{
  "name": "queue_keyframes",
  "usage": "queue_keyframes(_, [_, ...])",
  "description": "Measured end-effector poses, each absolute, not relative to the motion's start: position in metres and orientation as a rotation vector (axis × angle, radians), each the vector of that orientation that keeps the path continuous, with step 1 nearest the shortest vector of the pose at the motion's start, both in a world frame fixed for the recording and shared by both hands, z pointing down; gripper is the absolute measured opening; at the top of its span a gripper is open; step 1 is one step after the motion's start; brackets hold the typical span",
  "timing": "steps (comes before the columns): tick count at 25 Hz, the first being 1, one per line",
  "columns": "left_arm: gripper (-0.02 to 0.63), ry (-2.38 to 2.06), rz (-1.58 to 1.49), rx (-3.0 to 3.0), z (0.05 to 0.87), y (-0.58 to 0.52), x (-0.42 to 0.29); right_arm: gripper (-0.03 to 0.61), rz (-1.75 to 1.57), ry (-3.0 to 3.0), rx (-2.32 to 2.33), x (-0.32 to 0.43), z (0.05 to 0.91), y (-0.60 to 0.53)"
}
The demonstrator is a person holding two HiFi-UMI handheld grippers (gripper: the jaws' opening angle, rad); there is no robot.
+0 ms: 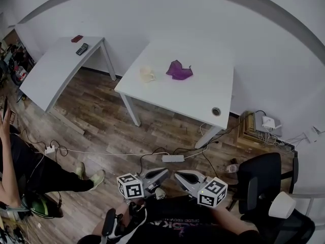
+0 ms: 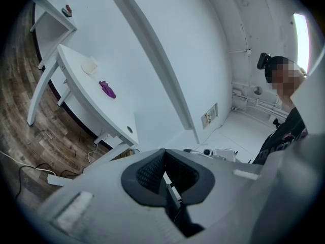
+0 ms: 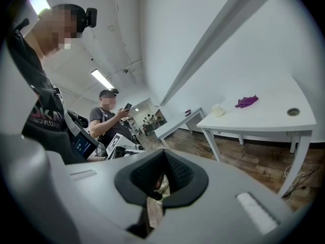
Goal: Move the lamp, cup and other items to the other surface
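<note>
Surroundings: office chair (image 1: 264,182) stood at the right; power strip (image 1: 172,158) lay on the floor before the near table (image 1: 203,95).
Task things: cup (image 1: 147,73) and purple cloth (image 1: 179,70) sat near each other on that table, well apart from both grippers.
Far table (image 1: 51,72): remote (image 1: 82,49), plain only in the head view.
Right gripper view only: person with phone (image 3: 109,118).
Cup contents: could not be told.
Left gripper (image 1: 163,173): jaws together, empty.
Right gripper (image 1: 179,176): jaws together, empty.

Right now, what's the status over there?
Left gripper and right gripper shut, empty, held low. Cup and purple cloth sit on the near table, far from both. Power strip on floor between.
</note>
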State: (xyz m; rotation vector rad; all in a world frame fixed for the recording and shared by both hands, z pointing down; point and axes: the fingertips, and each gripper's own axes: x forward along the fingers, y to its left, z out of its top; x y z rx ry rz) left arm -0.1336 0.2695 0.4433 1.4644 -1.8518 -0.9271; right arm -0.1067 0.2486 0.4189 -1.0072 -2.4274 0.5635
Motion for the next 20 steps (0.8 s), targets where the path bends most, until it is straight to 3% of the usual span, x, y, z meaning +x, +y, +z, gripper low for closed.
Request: queue_keyframes(20, [0.0,-1.867,-0.928,1.493,0.436,0.27,-0.123,0.0,0.58,-2.442,-0.996,-0.096,0.417,0.244])
